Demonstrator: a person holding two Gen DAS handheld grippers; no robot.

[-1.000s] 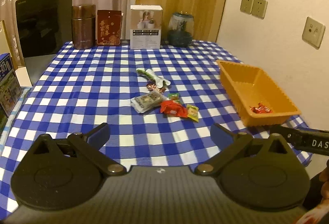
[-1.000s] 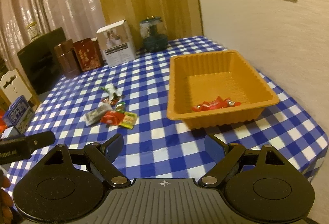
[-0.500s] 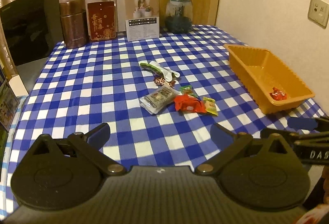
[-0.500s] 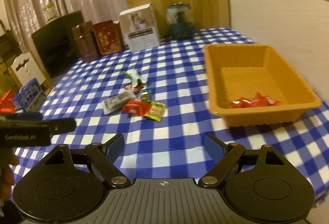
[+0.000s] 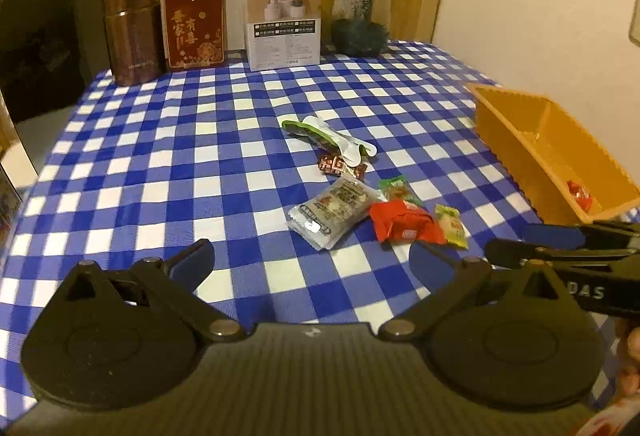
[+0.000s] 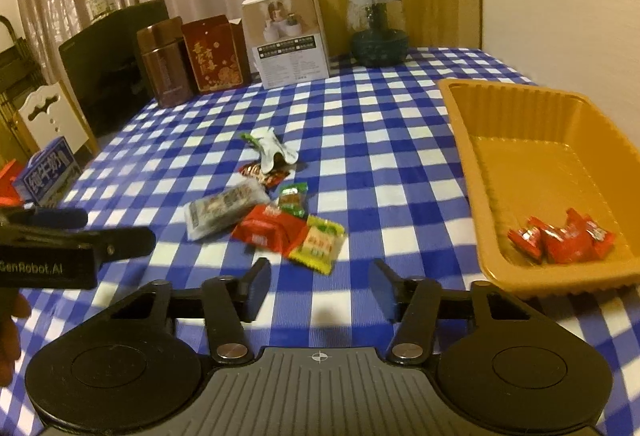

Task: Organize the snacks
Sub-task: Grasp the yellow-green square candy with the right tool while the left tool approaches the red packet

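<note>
The small yellow-green crinkly plastic snack packet [image 6: 318, 244], probably light, soft and slippery, wants pinching across its flat middle by the right gripper [image 6: 318, 290], whose empty jaws have just been closing to a moderate gap, while the left gripper [image 5: 310, 262] hangs wide and empty.

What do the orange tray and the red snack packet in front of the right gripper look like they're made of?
The orange tray looks like thin moulded plastic: ribbed walls, a rolled rim, a glossy floor that catches the light. The red snack packet looks like shiny plastic or foil film, creased and crimped at the ends; which of the two is unclear.

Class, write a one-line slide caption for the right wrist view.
Right tool, open and empty, nears loose snack packets beside an orange tray.
</note>
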